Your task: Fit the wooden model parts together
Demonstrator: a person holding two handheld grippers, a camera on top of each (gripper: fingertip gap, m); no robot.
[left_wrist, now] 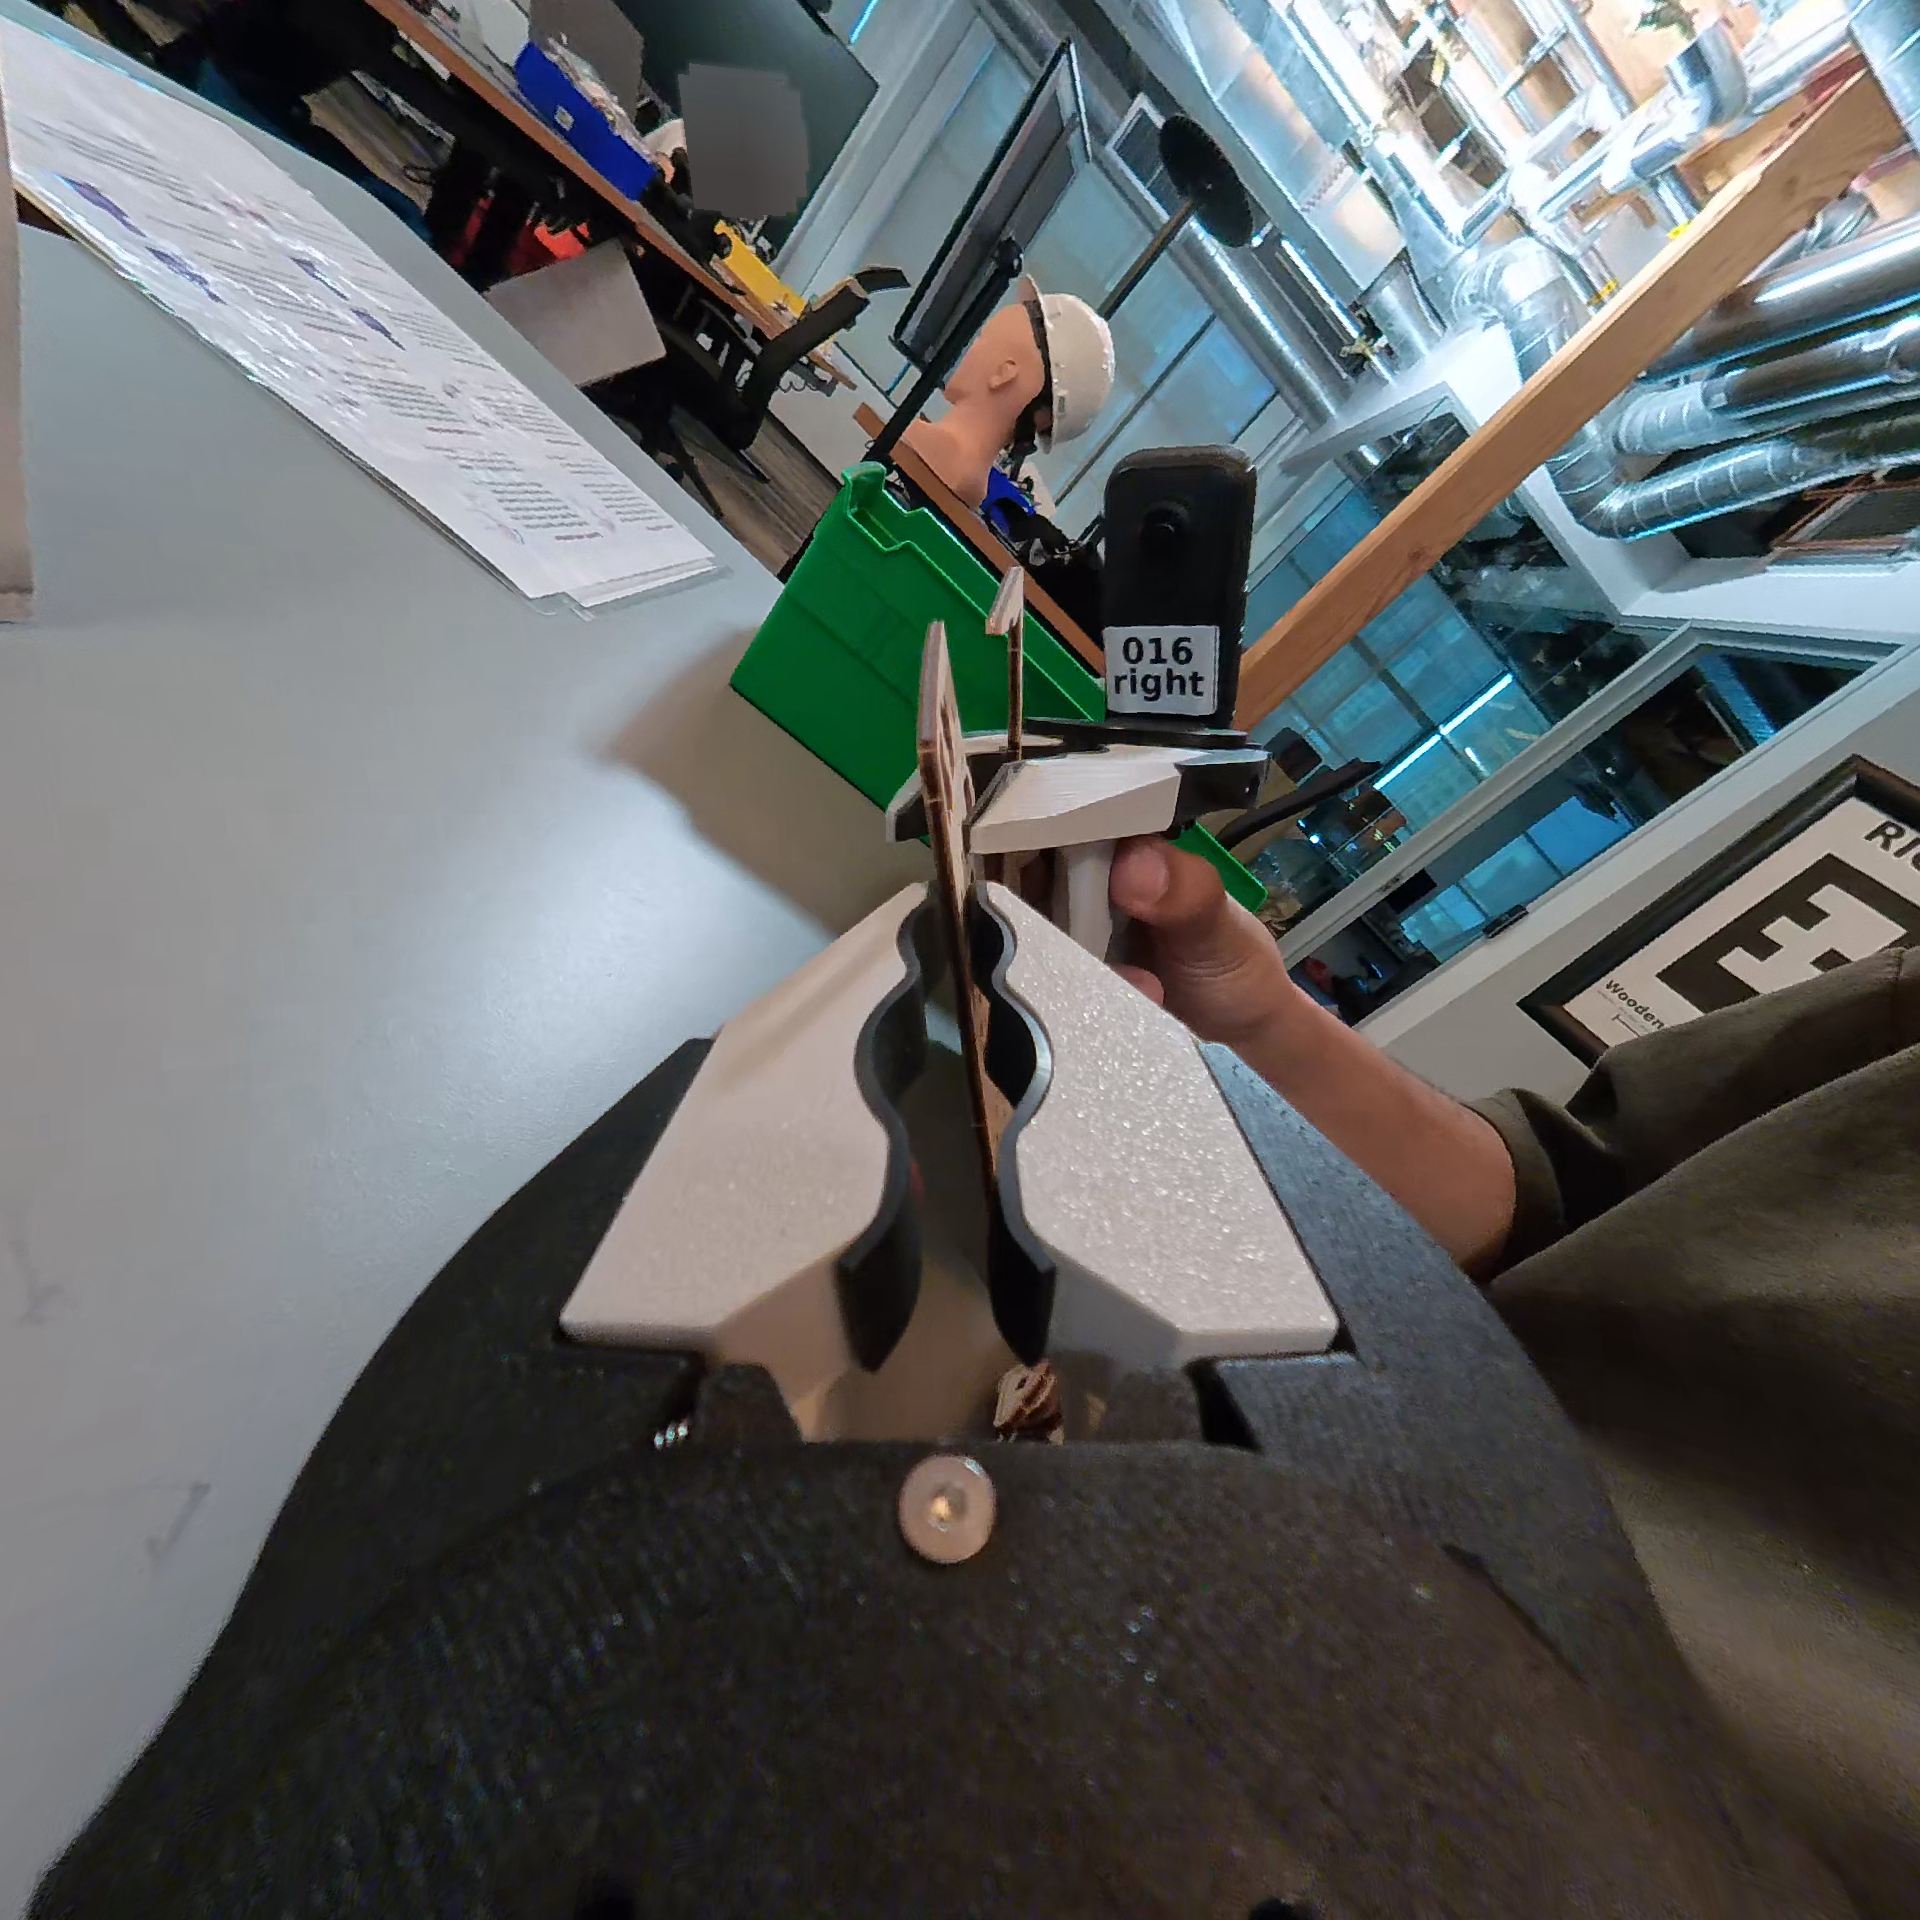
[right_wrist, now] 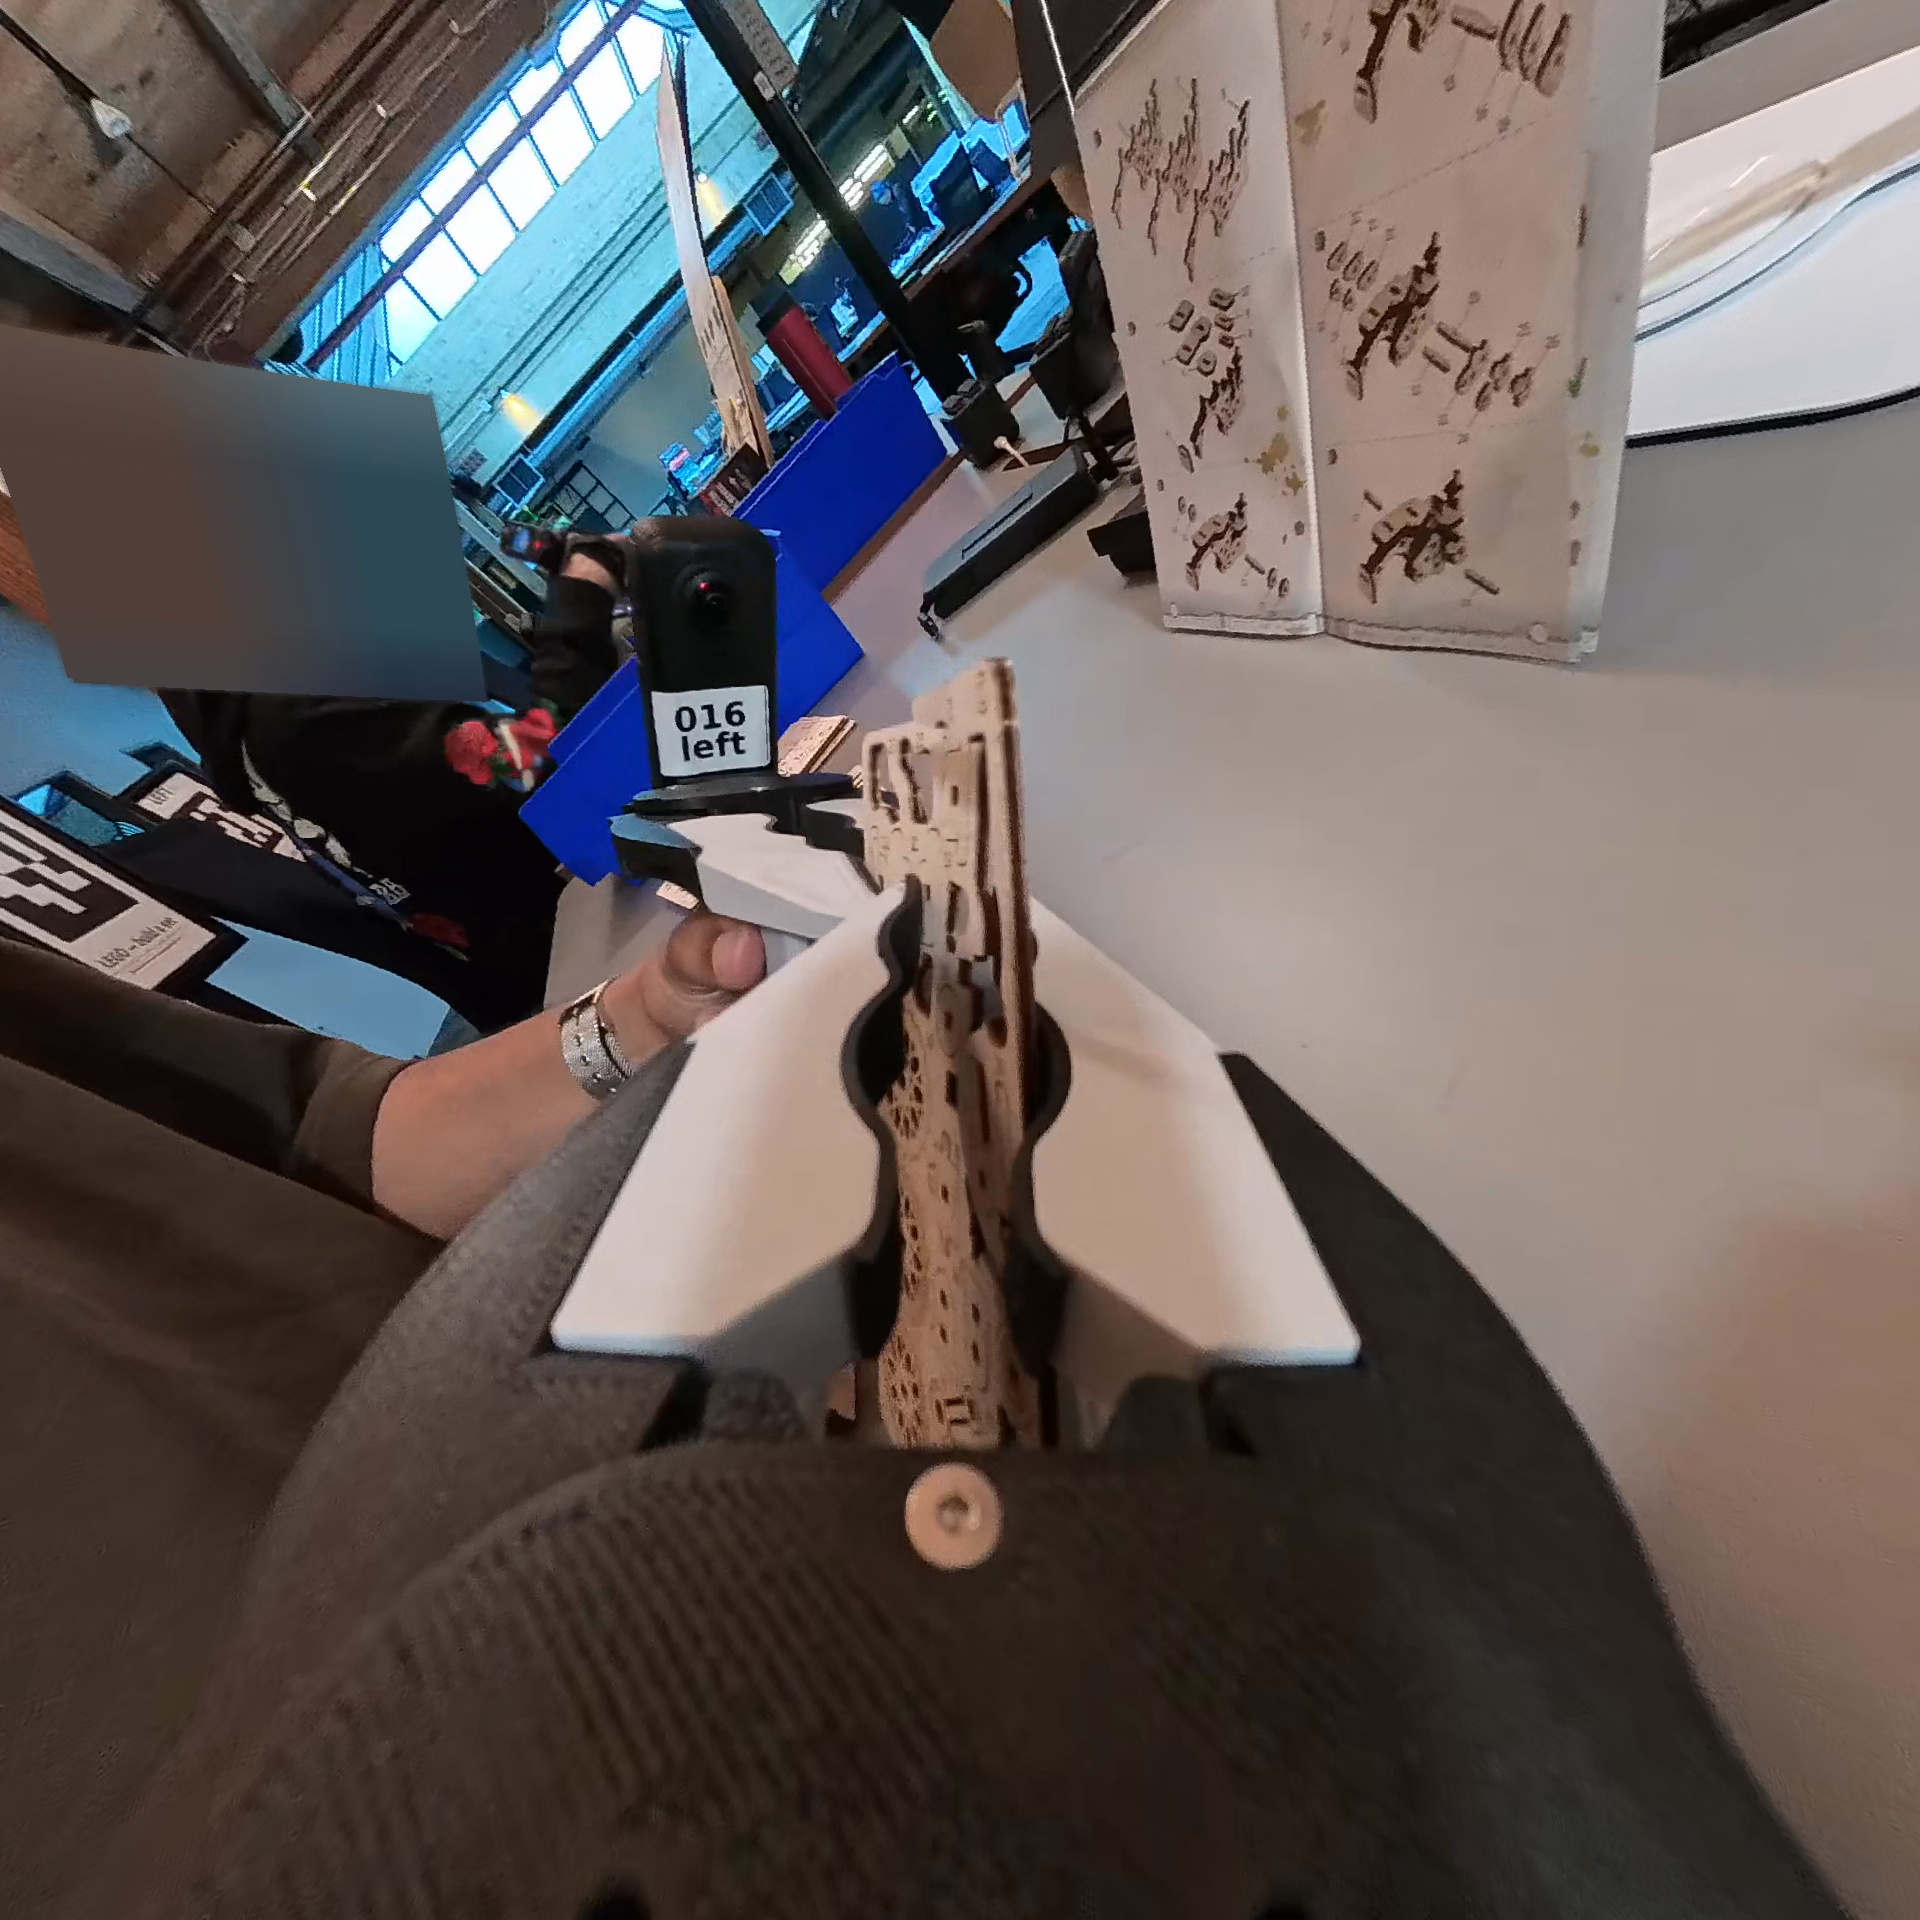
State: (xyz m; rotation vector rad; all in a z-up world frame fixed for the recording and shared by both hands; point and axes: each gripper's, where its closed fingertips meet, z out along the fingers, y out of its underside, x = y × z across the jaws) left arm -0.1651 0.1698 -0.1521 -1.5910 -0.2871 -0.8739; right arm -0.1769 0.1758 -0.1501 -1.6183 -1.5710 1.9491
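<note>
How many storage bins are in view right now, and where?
2. A green bin stands at the table's far edge beyond the right gripper; a blue bin stands behind the left gripper. Others may be hidden.

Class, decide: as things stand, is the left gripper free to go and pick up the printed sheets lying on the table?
Probably not yet. The left gripper has its jaws shut on a wooden sheet that the right gripper also holds. The printed sheets lie unobstructed on the table.
</note>
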